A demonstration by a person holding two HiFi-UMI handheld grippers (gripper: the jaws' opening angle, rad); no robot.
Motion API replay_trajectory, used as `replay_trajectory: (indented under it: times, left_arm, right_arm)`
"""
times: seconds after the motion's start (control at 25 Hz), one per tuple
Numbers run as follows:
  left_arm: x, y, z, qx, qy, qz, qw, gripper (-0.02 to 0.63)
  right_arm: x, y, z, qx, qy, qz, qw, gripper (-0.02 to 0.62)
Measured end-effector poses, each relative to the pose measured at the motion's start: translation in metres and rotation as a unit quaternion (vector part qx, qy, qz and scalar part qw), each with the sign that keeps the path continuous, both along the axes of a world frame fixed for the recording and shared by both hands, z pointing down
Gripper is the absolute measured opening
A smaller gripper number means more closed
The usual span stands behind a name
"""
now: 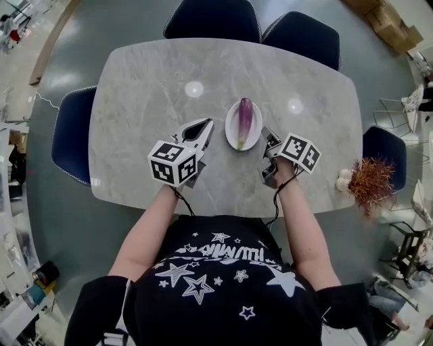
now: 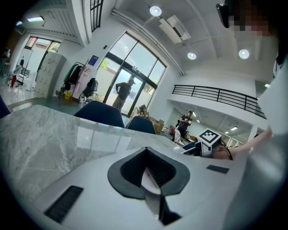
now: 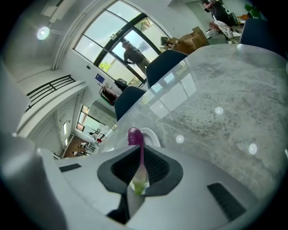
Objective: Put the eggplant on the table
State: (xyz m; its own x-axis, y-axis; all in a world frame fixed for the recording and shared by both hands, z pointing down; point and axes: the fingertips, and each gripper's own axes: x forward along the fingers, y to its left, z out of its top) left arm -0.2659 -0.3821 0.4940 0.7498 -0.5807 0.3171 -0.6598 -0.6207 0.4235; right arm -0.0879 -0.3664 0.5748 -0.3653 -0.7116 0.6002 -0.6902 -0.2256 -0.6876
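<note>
Head view, both of my tools over the near half of the surface (image 1: 155,88).

(a) The eggplant (image 1: 244,120) lies lengthwise on a white plate (image 1: 230,135) at frame centre. Its purple end points to the top of the frame and its pale stem end points toward me.

(b) My left tool (image 1: 205,127) sits just left of the plate. Its jaws are drawn together to a point and grip nothing.

(c) My right tool (image 1: 268,138) sits just right of the plate rim, apart from the eggplant. In the right gripper view its jaws are closed to a thin slit, empty. The eggplant (image 3: 134,135) shows through that slit and above it.

(d) Bare surface spreads left, right and above the plate, out to the rounded edges. The near edge runs under my forearms.

(e) Dark chairs ring the edges: two at top (image 1: 211,19), one at left (image 1: 71,135), one at right (image 1: 384,149). A rust-coloured plant (image 1: 371,179) stands off the lower right corner.
</note>
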Motion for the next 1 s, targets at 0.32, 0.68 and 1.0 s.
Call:
replay_trajectory:
  times: [0.32,0.68,1.0]
  left_arm:
    - [-0.004,0.002,0.001,0.005,0.01,0.015,0.9998,0.008]
    - [-0.028,-0.006,0.001,0.009,0.004,-0.047,0.9989,0.008]
    - [-0.007,0.012,-0.012,0.024,-0.02,-0.077,0.9965,0.008]
  right_arm:
    - [-0.003,0.001,-0.015,0.018,0.005,0.014,1.0,0.026]
    - [-0.004,-0.014,-0.025,0.036,-0.006,-0.003,0.999,0.026]
    - [-0.007,-0.018,-0.033,0.042,-0.032,-0.061,0.997,0.026]
